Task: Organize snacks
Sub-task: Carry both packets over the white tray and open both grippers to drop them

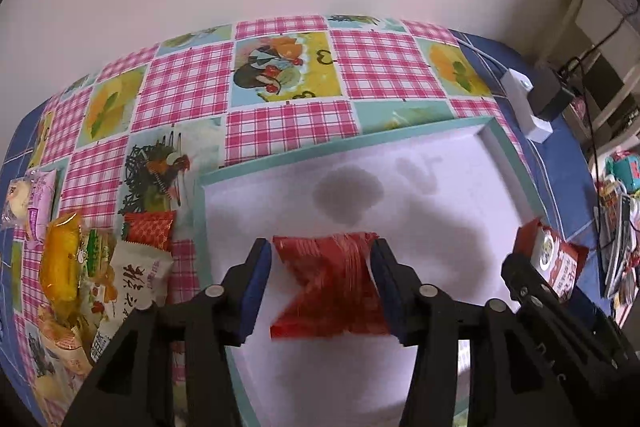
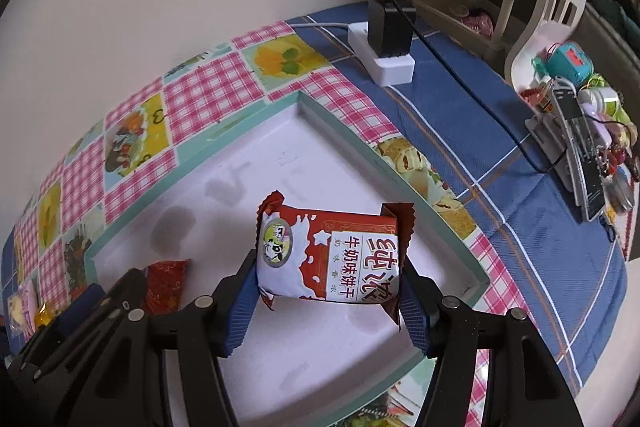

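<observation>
My left gripper (image 1: 322,263) is shut on a red snack packet (image 1: 330,287) and holds it above the white tray (image 1: 420,179) with a teal rim. My right gripper (image 2: 326,285) is shut on a red-and-white milk biscuit packet (image 2: 332,259) over the same tray (image 2: 280,147). The biscuit packet also shows at the right of the left wrist view (image 1: 554,259), and the red packet at the left of the right wrist view (image 2: 166,281). A pile of loose snacks (image 1: 88,275) lies on the tablecloth left of the tray.
The table has a pink checked cloth (image 1: 288,123) over a blue one (image 2: 500,155). A white power strip with a black adapter (image 2: 388,35) sits past the tray's far right corner. A rack of small items (image 2: 580,131) stands at the right edge.
</observation>
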